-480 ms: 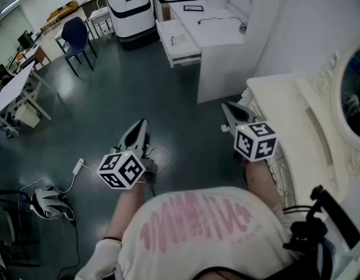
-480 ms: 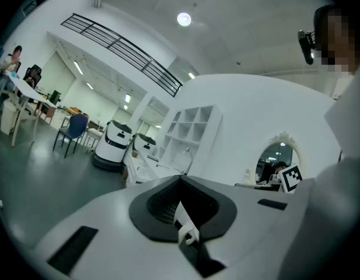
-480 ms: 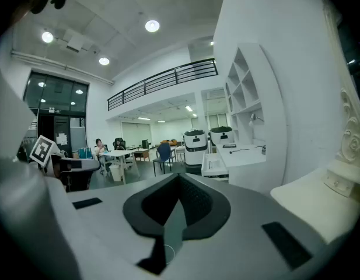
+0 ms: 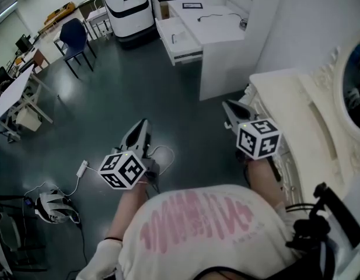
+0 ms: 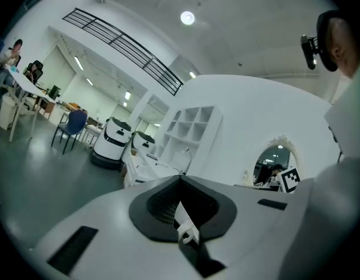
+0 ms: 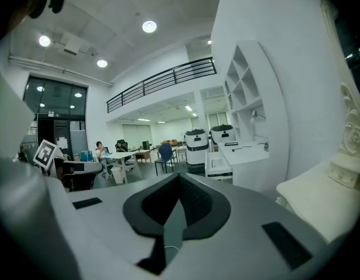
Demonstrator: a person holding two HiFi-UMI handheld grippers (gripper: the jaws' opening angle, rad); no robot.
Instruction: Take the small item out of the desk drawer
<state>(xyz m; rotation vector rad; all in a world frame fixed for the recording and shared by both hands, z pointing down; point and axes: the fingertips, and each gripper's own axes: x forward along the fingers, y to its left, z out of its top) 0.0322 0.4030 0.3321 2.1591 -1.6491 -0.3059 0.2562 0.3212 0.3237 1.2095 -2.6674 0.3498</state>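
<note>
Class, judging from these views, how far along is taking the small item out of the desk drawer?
Nothing looks done yet. In hand: nothing; the left gripper and right gripper have shut, empty jaws, the right beside the white desk. Left: reaching a drawer and taking the item out.

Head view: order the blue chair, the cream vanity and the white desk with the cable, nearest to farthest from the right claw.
1. Cream vanity, just beside the right claw, on its right.
2. White desk, ahead across the floor.
3. Blue chair, far off to the left.
</note>
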